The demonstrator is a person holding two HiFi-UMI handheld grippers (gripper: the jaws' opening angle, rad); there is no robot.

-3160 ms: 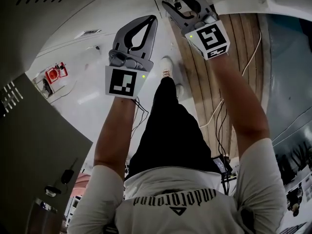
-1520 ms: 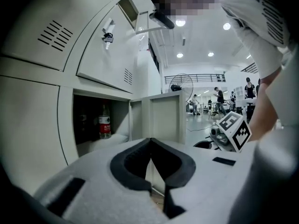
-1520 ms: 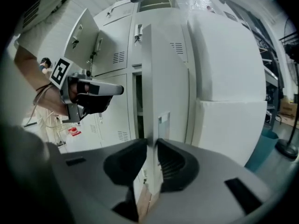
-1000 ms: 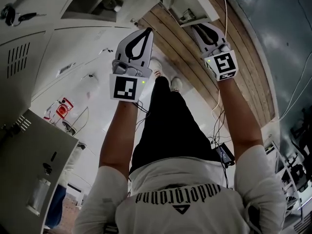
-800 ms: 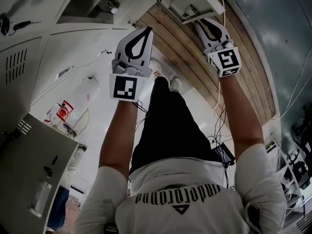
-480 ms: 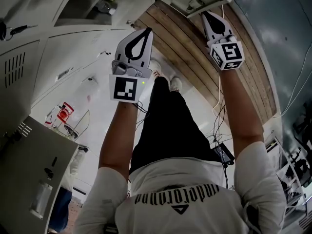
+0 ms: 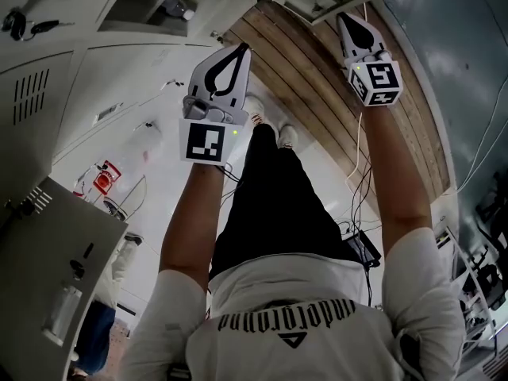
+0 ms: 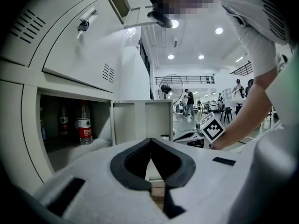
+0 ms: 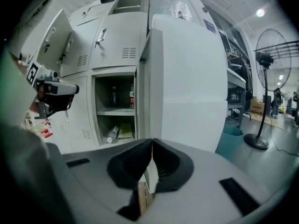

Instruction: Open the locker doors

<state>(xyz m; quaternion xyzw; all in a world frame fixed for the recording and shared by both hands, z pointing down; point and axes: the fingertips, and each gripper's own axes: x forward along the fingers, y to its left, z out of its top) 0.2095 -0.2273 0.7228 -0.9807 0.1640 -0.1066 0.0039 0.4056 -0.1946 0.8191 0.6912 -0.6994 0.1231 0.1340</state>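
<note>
Left gripper and right gripper are both pressed together, the right's jaws just closed beside the open locker door, likely a light, stiff, slick steel panel best taken at its free edge.

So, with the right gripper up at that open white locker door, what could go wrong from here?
The jaws of the right gripper have just been closing and now meet tip to tip at the edge of the white metal locker door, nothing visibly between them; a pull may slip off.
Loose black and white cables lie on the wooden plank floor by the person's feet; a step could snag them.
</note>
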